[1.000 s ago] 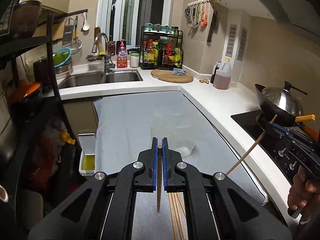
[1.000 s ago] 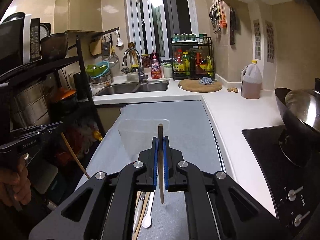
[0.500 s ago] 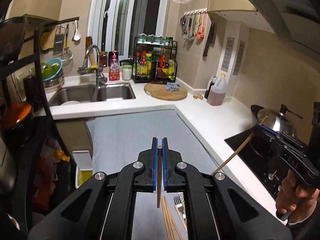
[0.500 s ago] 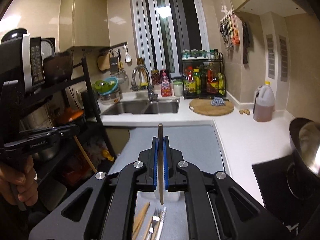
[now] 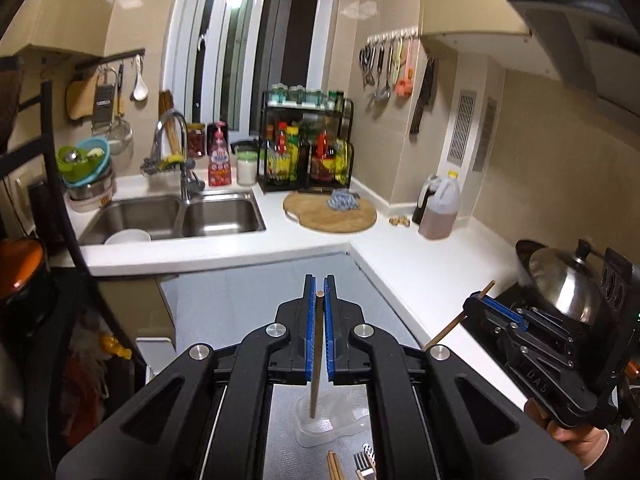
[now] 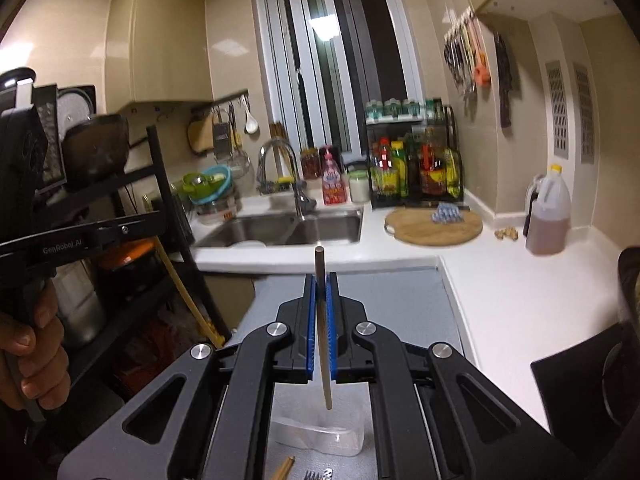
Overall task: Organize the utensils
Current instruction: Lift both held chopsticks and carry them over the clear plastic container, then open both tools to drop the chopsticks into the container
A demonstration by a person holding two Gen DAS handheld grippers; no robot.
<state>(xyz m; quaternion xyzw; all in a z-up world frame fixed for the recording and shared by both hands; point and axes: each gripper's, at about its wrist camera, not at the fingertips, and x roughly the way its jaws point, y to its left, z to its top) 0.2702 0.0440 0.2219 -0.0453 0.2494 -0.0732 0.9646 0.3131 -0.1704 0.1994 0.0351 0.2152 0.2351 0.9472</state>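
My left gripper (image 5: 319, 280) is shut on a wooden chopstick (image 5: 315, 360) that hangs tip down between its blue pads. Below that tip a clear plastic container (image 5: 340, 428) stands on the grey mat (image 5: 248, 300). My right gripper (image 6: 320, 278) is shut on a second chopstick (image 6: 324, 344), which slants down over the same clear container (image 6: 320, 438). More chopsticks (image 5: 334, 466) and a fork (image 5: 363, 462) lie on the mat in front of the container. In each view the other gripper shows at the side, held by a hand (image 6: 36, 344).
A double sink (image 5: 176, 216) lies beyond the mat. A round cutting board (image 5: 330, 214), a spice rack (image 5: 306, 152) and an oil jug (image 5: 438, 208) are on the white counter. A lidded wok (image 5: 560, 280) sits on the stove at right. A black shelf rack (image 6: 132, 208) stands at left.
Both grippers, each still shut on its chopstick, have risen and moved forward over the mat toward the sink. The clear container, earlier ahead of them, now lies under the chopstick tips.
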